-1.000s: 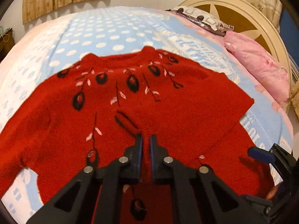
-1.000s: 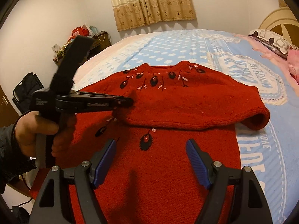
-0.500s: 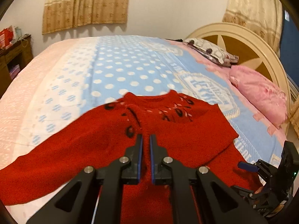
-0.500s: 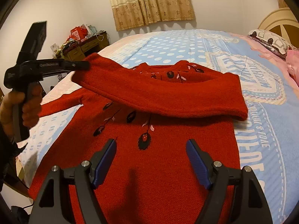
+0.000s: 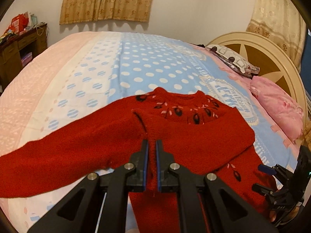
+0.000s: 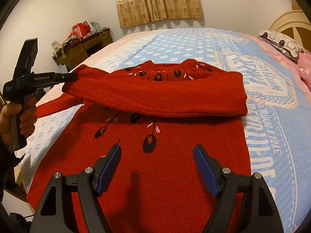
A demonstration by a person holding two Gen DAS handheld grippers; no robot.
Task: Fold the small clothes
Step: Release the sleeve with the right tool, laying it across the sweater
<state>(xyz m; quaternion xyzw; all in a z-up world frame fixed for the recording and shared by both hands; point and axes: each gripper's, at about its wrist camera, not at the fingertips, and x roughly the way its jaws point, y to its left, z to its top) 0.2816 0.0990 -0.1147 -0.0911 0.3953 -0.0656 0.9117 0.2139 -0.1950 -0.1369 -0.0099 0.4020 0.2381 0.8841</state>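
Two grippers showing over a red sweater [image 6: 171, 174] lying front-up on a bed [image 6: 194, 44], neck toward the far curtain [image 6: 159, 0]. Left gripper [image 5: 152, 145] clamping a sleeve [image 6: 155, 95] by its cuff, jaws nearly together with red knit pinched between the blue pads [image 5: 146, 167]. From the right wrist view, left gripper [image 6: 74, 76] appearing at the left edge, gripped by a hand [image 6: 21, 116], lifting the cuff clear of the bed. Sleeve stretching across the chest from the folded right shoulder, its cuff end raised, its far end resting on the body just below the neckline. Other sleeve [image 5: 58, 159] spreading out leftward over the pale dotted sheet. Right gripper [image 6: 157, 163] hovering above the lower body of the sweater, jaws standing wide apart, nothing between the pads, casting a shadow on the knit. Pink pillow [image 5: 278, 104] and patterned pillow [image 5: 231, 60] sitting by the headboard [image 5: 268, 58], well apart from the sweater. Cluttered desk [image 6: 83, 48] standing beside the bed at the wall.
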